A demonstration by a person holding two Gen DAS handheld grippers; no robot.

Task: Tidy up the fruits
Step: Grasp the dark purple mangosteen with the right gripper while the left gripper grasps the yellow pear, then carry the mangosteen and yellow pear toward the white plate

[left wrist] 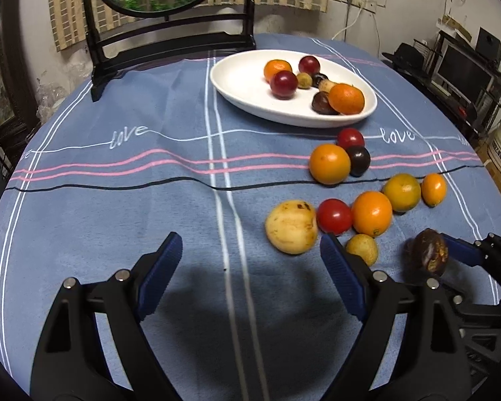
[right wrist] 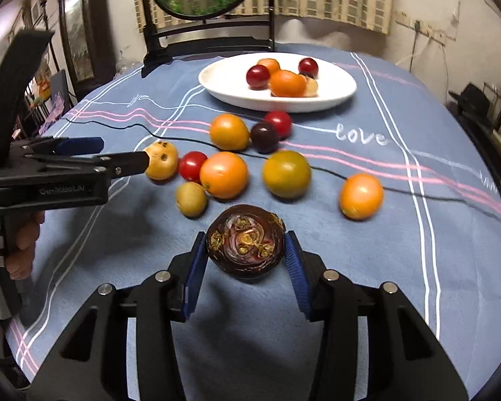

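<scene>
1. Nearest the right wrist camera, a dark brown water chestnut (right wrist: 245, 245) is seen between the blue pads of the right gripper (right wrist: 246, 254); the left pad appears to touch it, while a sliver of gap seems to remain at the right pad, so a firm hold cannot be confirmed.
2. In the left wrist view, the left gripper (left wrist: 248, 267) is held wide open and empty above the blue tablecloth (left wrist: 117, 200), with a pale yellow fruit (left wrist: 291, 227) just ahead of its right finger.
3. The step in hand is judged to be the pickup of the water chestnut, for carrying to the white plate (right wrist: 223, 92) at the far side of the cloth, where several fruits are already gathered.
4. The next move is judged to call for the jaws to be closed fully, then a lift over the loose oranges and cherry tomatoes lying between gripper and plate.
5. The water chestnut is squat and roundish, with its flat scarred face turned toward the camera; its short axis is thus pointed roughly along the fingers, and its wider span is set across the jaws.
</scene>
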